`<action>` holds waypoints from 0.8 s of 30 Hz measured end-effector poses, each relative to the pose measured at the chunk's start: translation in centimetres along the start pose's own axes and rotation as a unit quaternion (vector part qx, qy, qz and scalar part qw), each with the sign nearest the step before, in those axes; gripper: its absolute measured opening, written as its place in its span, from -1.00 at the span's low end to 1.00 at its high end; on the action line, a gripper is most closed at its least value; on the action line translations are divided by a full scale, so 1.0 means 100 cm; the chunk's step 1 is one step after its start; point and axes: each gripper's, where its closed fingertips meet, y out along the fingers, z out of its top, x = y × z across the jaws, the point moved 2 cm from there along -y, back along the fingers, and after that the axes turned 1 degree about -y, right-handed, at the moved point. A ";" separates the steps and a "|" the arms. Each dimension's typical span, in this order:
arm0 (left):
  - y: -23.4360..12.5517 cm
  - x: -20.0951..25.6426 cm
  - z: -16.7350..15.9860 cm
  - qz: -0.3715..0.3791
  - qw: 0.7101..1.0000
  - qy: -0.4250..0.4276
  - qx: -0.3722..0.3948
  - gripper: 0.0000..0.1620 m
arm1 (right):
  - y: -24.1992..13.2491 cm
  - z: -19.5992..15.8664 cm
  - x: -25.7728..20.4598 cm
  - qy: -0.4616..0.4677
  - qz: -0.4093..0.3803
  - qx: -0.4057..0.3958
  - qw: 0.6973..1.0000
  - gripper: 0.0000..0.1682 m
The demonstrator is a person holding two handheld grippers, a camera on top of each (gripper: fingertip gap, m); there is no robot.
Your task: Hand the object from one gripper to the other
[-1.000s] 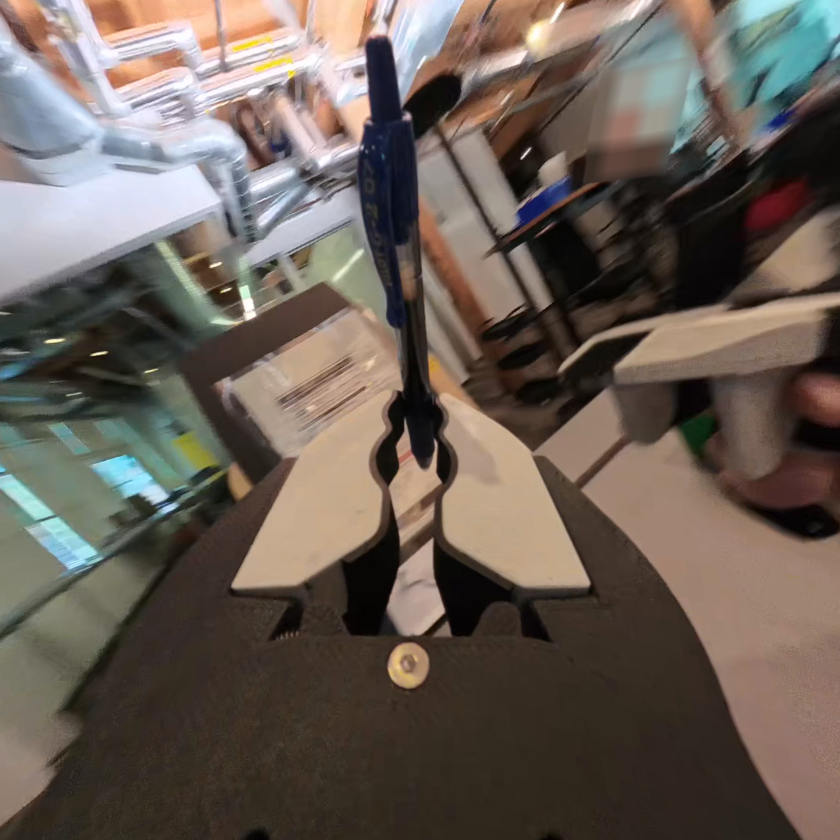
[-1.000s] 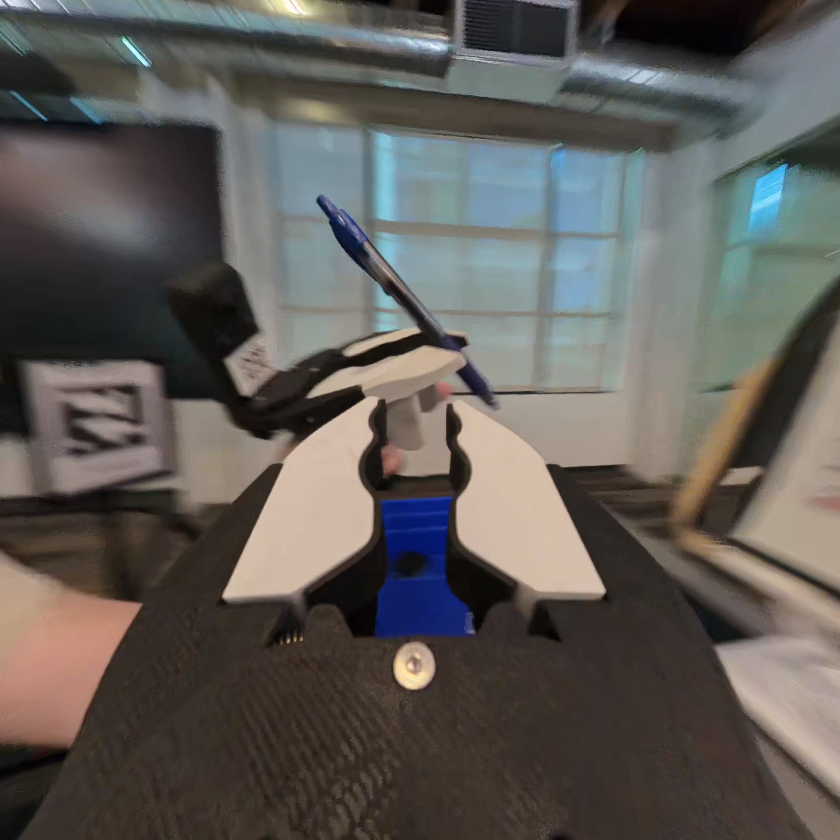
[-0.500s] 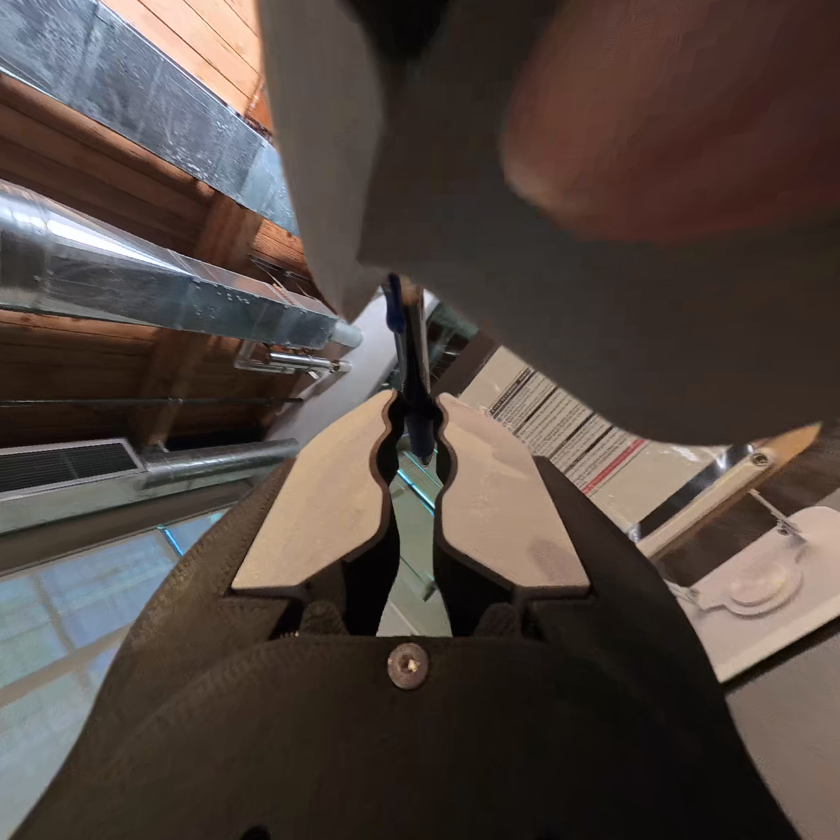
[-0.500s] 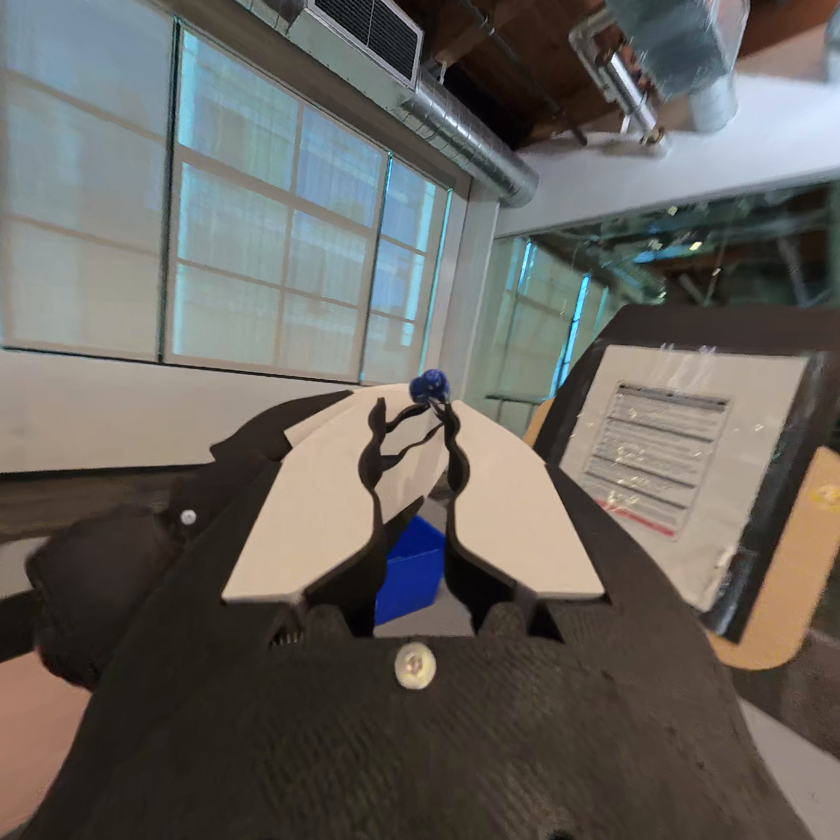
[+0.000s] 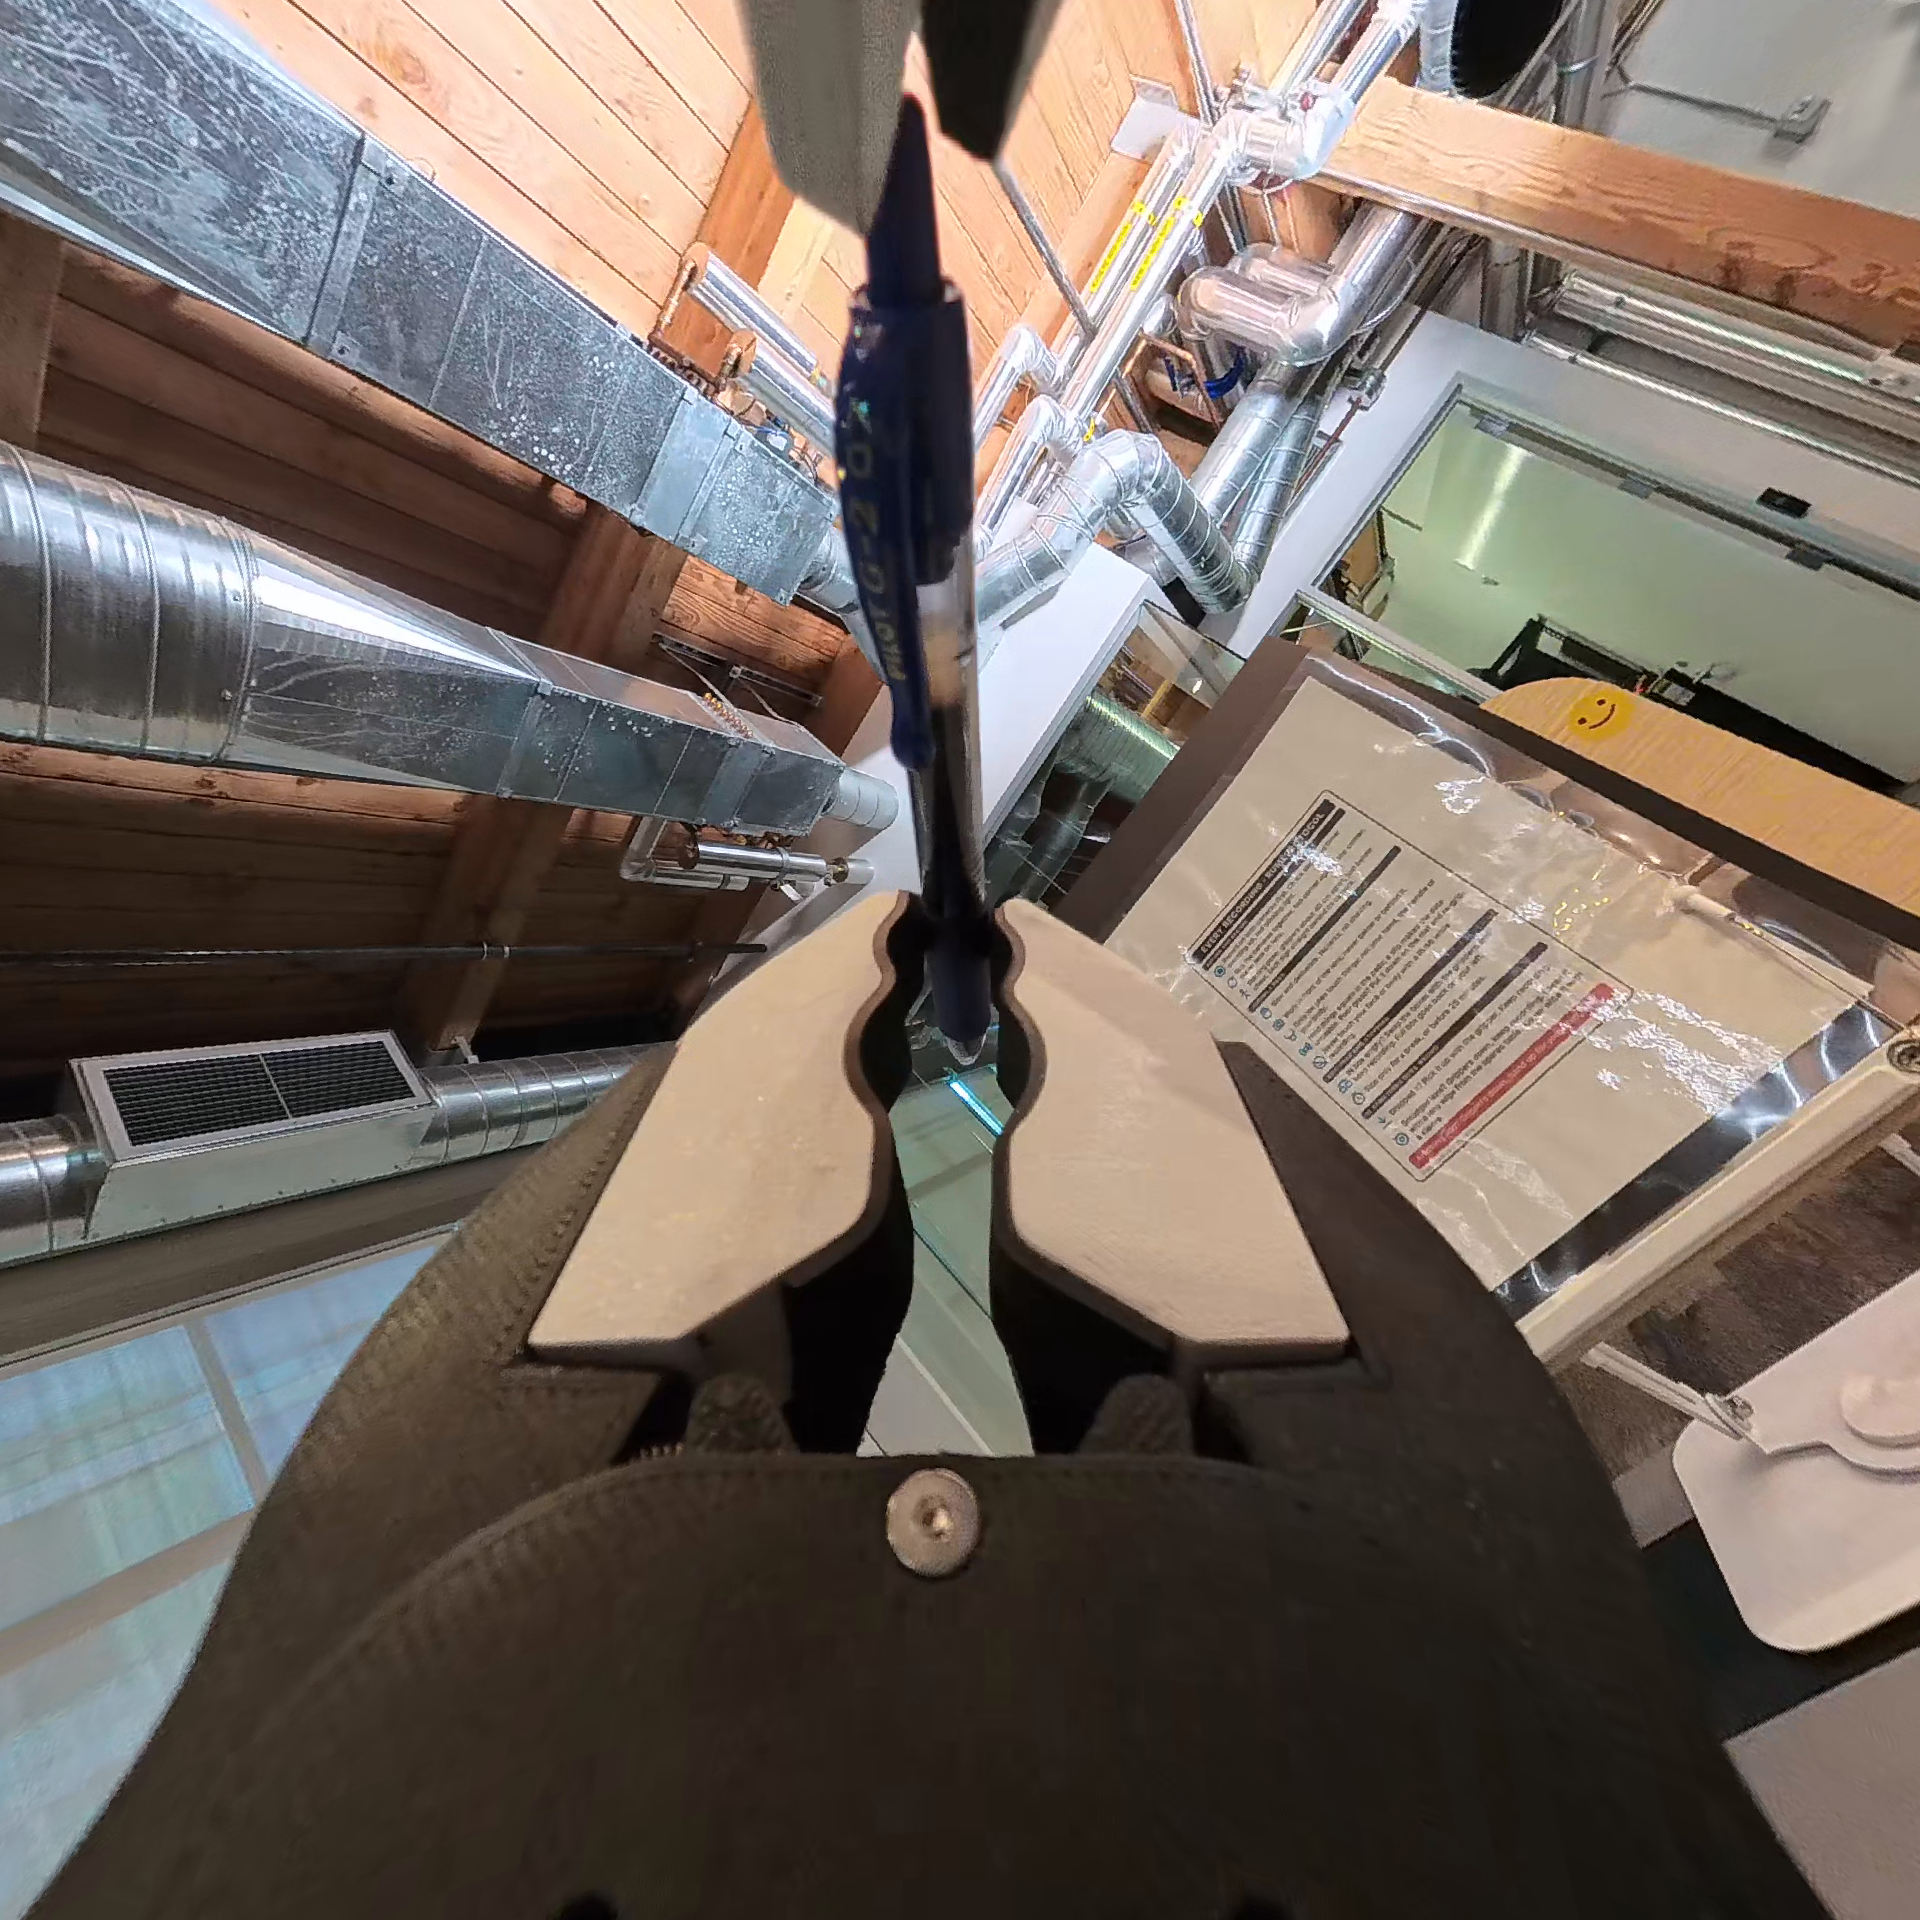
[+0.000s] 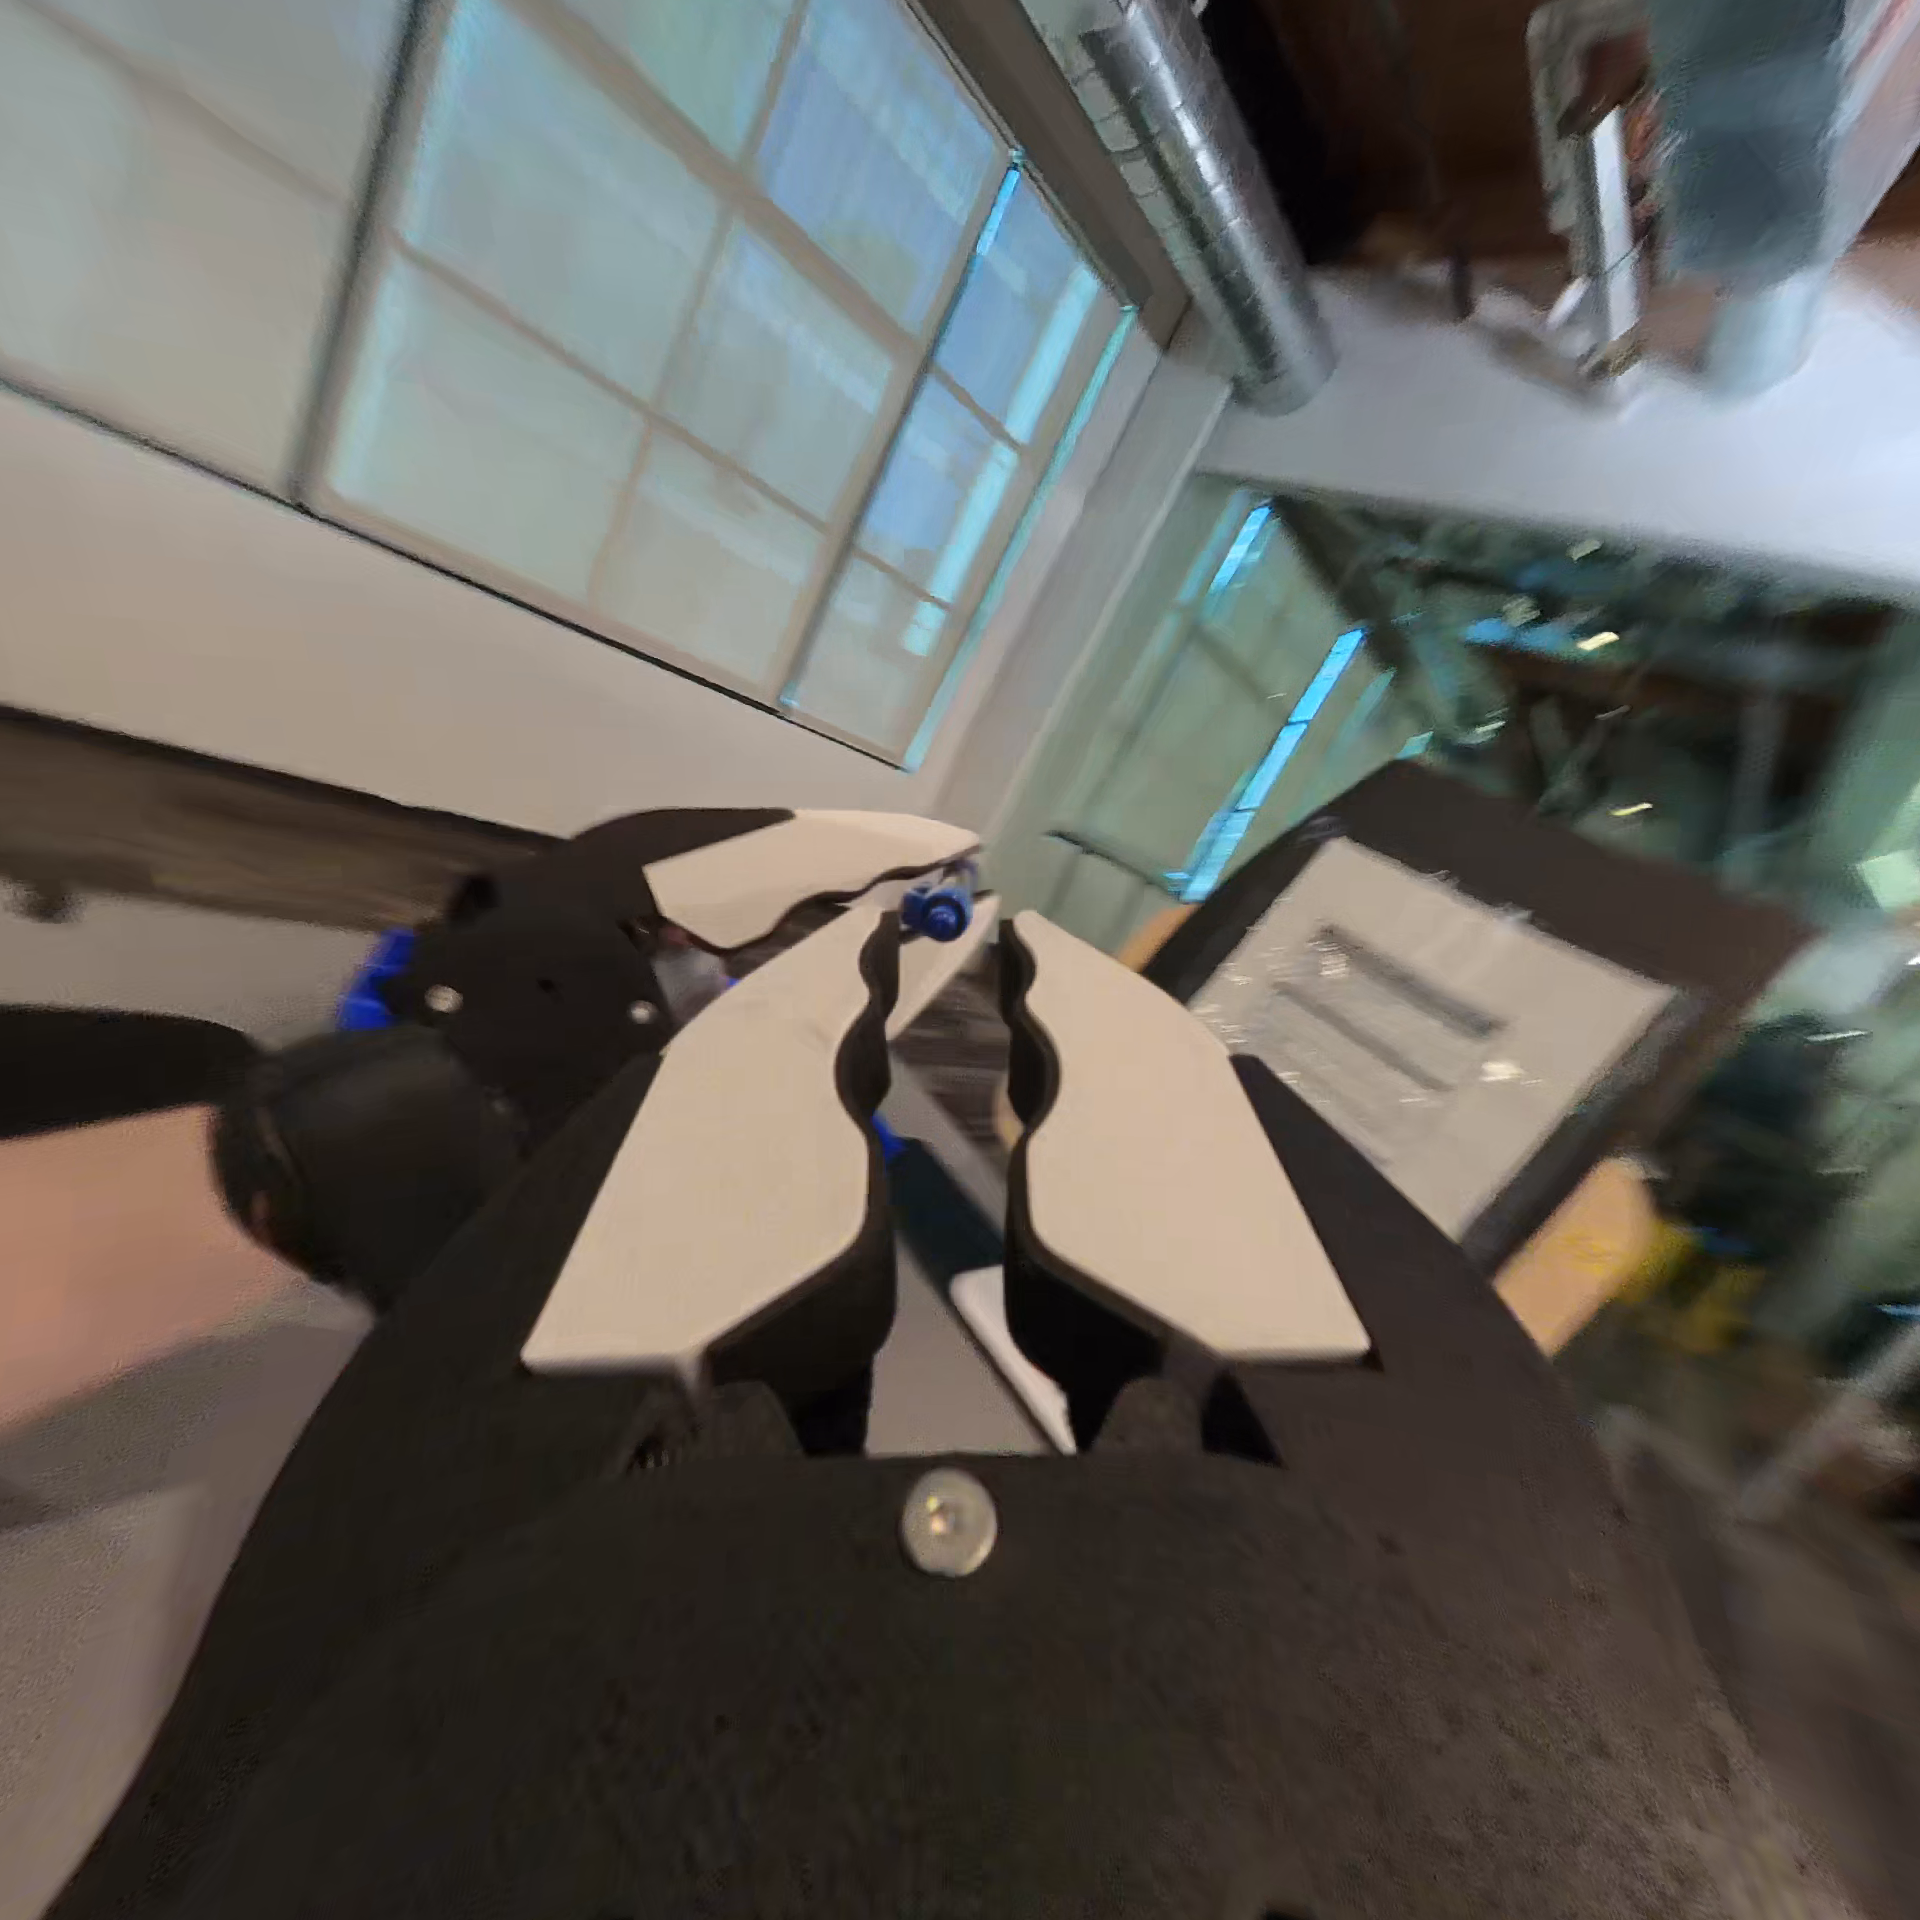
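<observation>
A blue pen (image 5: 914,520) stands up between the tips of my left gripper (image 5: 951,935), which is shut on its lower end near the tip. My right gripper (image 5: 902,99) reaches in from the top of the left wrist view, its jaws on either side of the pen's upper end with a gap on one side. In the right wrist view I see the pen (image 6: 937,912) end-on between the tips of my right gripper (image 6: 945,930), which is open. The left gripper's fingers (image 6: 790,873) lie just behind, shut on the pen.
A laminated sheet on a dark board (image 5: 1455,1018) stands to the right; it also shows in the right wrist view (image 6: 1403,1029). Metal ducts (image 5: 312,644) and pipes run overhead. A hand (image 6: 104,1247) holds the left gripper. Windows (image 6: 623,364) are behind. Spacing between my two grippers at the tips: around 9 cm.
Both grippers have tilted upward. The right gripper came in from the right to the pen; half a second ago it filled the left wrist view, now only its fingertips flank the pen's upper end.
</observation>
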 end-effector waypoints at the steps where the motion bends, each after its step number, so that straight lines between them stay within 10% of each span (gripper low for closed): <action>1: 0.000 0.001 0.001 -0.002 1.000 0.000 0.002 -0.86 | 0.000 0.001 -0.001 -0.039 -0.020 -0.005 0.999 -0.79; 24: -0.003 0.002 0.010 -0.006 1.000 -0.013 0.023 -0.86 | -0.004 0.003 -0.008 -0.098 -0.030 -0.061 0.993 -0.90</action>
